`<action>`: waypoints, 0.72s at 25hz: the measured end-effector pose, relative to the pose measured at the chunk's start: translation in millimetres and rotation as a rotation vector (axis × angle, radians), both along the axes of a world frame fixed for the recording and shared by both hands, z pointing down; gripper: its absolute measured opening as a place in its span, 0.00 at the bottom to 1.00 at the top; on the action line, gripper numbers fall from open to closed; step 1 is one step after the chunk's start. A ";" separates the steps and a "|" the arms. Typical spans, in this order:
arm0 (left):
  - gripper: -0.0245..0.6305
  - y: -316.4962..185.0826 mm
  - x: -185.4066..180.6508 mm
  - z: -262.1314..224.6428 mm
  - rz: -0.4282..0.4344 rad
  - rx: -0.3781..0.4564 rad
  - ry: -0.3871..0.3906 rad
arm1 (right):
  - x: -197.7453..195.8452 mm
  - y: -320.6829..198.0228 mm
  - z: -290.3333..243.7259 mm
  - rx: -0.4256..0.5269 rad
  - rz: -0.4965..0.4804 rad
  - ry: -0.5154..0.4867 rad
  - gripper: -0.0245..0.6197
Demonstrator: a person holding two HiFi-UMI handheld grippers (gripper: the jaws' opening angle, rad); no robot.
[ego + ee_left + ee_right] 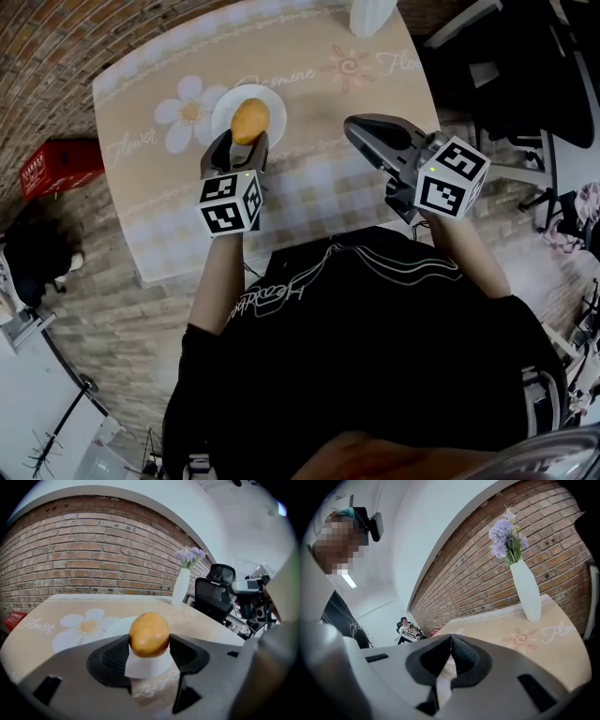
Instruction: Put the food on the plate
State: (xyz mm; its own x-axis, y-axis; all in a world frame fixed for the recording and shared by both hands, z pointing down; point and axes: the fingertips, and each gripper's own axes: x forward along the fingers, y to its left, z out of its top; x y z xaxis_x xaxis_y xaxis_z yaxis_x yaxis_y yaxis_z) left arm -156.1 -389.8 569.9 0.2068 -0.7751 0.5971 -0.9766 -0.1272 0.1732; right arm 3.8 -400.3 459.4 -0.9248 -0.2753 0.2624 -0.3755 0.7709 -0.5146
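Observation:
A rounded orange-yellow piece of food (pixel 249 120) sits between the jaws of my left gripper (pixel 247 137), right over the small white plate (pixel 222 110) on the table. In the left gripper view both black pads (pixel 115 654) press the sides of the food (pixel 149 634), and the plate (pixel 116 625) shows behind and under it. Whether the food rests on the plate I cannot tell. My right gripper (pixel 356 127) hovers to the right over the table, apart from the plate. Its jaws are shut with nothing between them (pixel 450 654).
The table (pixel 309 187) has a beige cloth printed with flowers. A white vase (pixel 372 14) with purple flowers (pixel 506 535) stands at the far right edge. A red crate (pixel 52 167) lies on the floor to the left, and office chairs (pixel 213 595) stand to the right.

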 end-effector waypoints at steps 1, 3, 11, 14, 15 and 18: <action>0.44 -0.2 -0.5 1.9 -0.001 0.000 0.002 | 0.7 -0.1 0.8 -0.001 0.001 0.002 0.03; 0.44 -0.1 -0.6 5.6 -0.002 -0.001 0.006 | 2.4 -0.7 1.9 -0.002 0.006 0.005 0.03; 0.44 -0.4 -0.3 9.1 0.014 0.010 -0.019 | 1.7 -0.8 6.5 -0.019 0.002 0.013 0.03; 0.47 -0.1 -0.9 11.8 0.009 -0.004 -0.017 | 0.7 -1.6 7.2 -0.023 0.000 0.015 0.03; 0.49 0.8 -1.3 12.8 0.007 -0.010 -0.022 | 0.1 -1.3 7.2 -0.024 -0.002 0.016 0.03; 0.51 3.6 -1.0 10.1 0.006 -0.009 -0.019 | -1.2 -1.1 4.1 -0.022 0.001 0.012 0.03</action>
